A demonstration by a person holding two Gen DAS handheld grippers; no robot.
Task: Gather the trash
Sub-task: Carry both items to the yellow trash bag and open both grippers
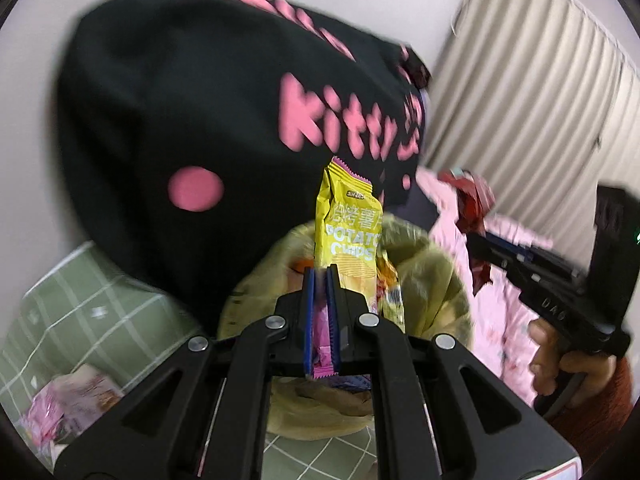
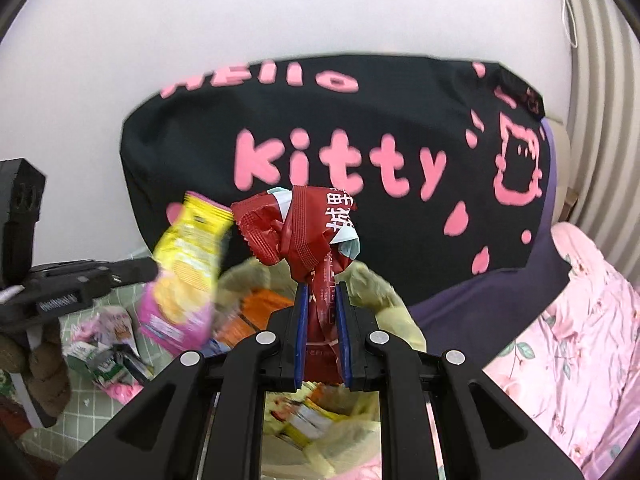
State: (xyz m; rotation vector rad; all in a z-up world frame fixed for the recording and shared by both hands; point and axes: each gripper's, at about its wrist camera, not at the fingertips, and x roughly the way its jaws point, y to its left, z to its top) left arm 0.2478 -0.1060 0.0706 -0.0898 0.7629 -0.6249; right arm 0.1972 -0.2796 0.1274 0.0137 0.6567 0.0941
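Far left, on the green checked cloth (image 2: 100, 412): loose wrappers (image 2: 108, 356), pink, white and green, not yet collected.

Left gripper (image 1: 320, 292): narrowed onto the lower pink end of the yellow potato chips packet (image 1: 348, 236); packet upright above the open mouth of the yellowish trash bag (image 1: 432, 276), not yet released.

Centre: trash bag mouth below both grippers; already inside, orange and yellow wrappers (image 2: 308, 420).

Right gripper (image 2: 322, 320): narrowed onto the crumpled red wrapper (image 2: 308, 236), blue pads pinching its lower part; wrapper above the bag mouth, just beside the chips packet.

Behind: black Hello Kitty bag (image 2: 360, 128) against the wall. Far right: pink floral fabric (image 2: 580, 344).

Progress, as judged: partly done. Several items bagged, two in transit over the opening. Remaining: release of both held items, then pickup of the loose wrappers at left.
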